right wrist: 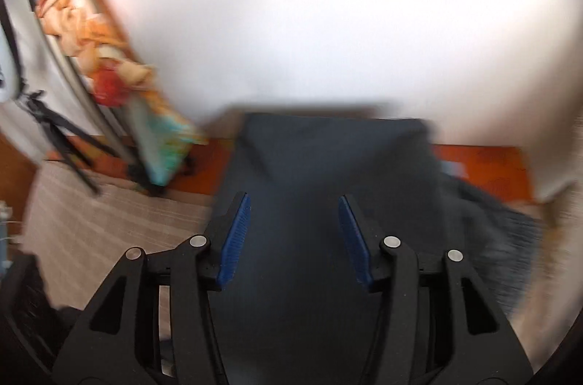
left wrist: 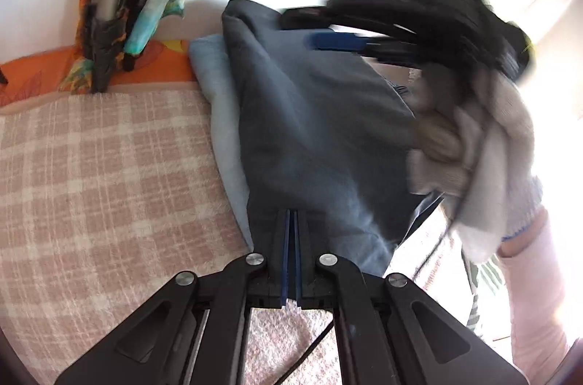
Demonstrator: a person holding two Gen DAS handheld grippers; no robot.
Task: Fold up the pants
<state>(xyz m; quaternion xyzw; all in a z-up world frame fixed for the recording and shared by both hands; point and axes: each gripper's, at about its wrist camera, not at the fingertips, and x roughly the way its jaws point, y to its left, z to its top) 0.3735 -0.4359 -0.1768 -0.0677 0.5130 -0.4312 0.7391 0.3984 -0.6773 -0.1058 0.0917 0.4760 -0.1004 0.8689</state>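
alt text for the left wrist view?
The left gripper, jaws shut, pinches the edge of dark grey pants lying on a pink plaid blanket. The right gripper, held by a gloved hand, hovers blurred above them.

No readable text, label, brand, number or sign in either wrist view.
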